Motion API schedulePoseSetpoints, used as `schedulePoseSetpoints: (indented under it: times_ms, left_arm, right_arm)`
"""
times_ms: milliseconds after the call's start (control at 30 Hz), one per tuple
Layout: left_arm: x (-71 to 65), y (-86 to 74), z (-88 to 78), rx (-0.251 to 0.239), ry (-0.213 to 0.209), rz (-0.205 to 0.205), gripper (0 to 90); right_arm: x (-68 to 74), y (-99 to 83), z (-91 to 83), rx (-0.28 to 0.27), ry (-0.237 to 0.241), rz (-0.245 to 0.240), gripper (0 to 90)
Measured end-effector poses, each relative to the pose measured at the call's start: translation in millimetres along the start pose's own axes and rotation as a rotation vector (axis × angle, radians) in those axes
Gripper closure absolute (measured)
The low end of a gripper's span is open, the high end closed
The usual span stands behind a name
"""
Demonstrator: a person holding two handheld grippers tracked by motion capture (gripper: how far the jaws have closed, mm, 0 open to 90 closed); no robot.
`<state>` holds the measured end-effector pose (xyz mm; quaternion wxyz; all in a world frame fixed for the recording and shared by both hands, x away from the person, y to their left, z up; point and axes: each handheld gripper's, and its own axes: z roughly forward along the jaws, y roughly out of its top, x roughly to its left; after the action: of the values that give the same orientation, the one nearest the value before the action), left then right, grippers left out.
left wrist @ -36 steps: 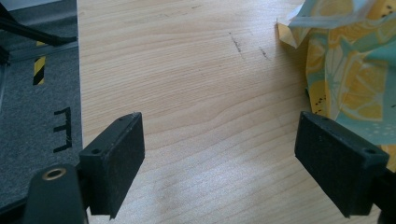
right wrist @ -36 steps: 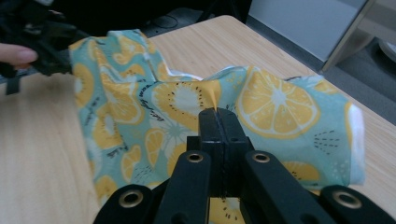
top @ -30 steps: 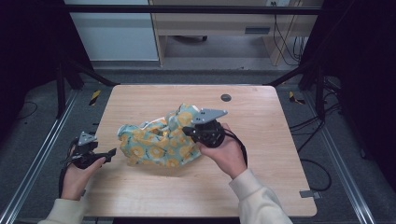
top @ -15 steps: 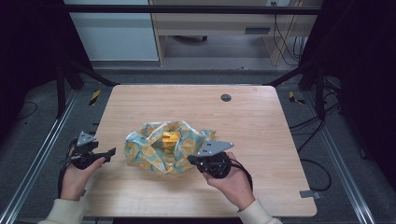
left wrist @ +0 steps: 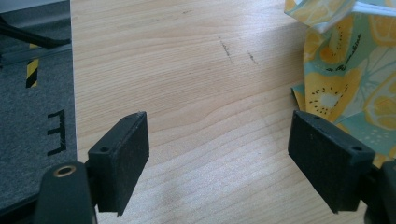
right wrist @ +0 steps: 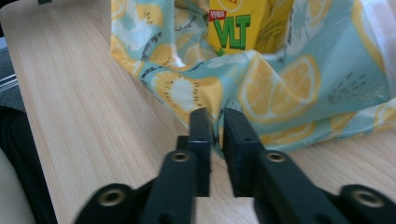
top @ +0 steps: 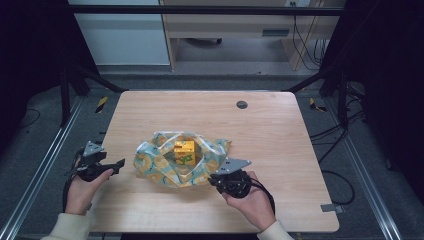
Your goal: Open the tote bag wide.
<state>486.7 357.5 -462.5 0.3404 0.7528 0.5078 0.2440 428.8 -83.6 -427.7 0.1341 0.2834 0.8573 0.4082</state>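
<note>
Fruit-print cloth (top: pixel 165 162) mid-counter (top: pixel 280 130), yellow carton (top: pixel 184 149) upright in its folds, right hand-held gripper (right wrist: pixel 216 125) pinching cloth's near edge, left hand-held gripper (left wrist: pixel 219 140) wide apart, empty, beside cloth

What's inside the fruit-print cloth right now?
A yellow drink carton with green lettering stands in the opened fruit-print cloth. Its lower part is hidden by the folds. The right tool pinches the cloth's near edge.

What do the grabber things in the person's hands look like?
Both are black. The left gripper and right gripper each carry a grey three-cornered plate on top and trail a black cable. Each has two flat black rectangular jaws on arms with round brass-ringed holes. The person's sleeves are cream-coloured.
</note>
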Motion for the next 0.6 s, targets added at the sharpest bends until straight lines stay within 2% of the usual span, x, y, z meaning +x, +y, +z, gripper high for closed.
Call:
schedulePoseSetpoints:
  times_ms: [133,333,467,600]
  left_arm:
    - [0.5,-0.2,0.0,0.01,-0.001,0.004,20.2]
    - [-0.6,0.6,-0.1,0.003,-0.002,0.006,20.4]
    - [-2.1,1.9,-1.6,0.001,-0.009,0.01,20.5]
    - [-3.5,3.1,-2.5,-0.006,-0.015,0.007,20.6]
  right_arm:
    - [1.5,12.3,-8.0,-0.008,-0.033,-0.021,60.6]
    - [-3.1,39.1,-21.6,-0.032,-0.07,-0.038,53.9]
    - [-10.5,58.1,-18.1,-0.025,-0.092,-0.047,51.6]
    - [-22.5,81.2,-6.1,-0.015,-0.122,-0.051,49.6]
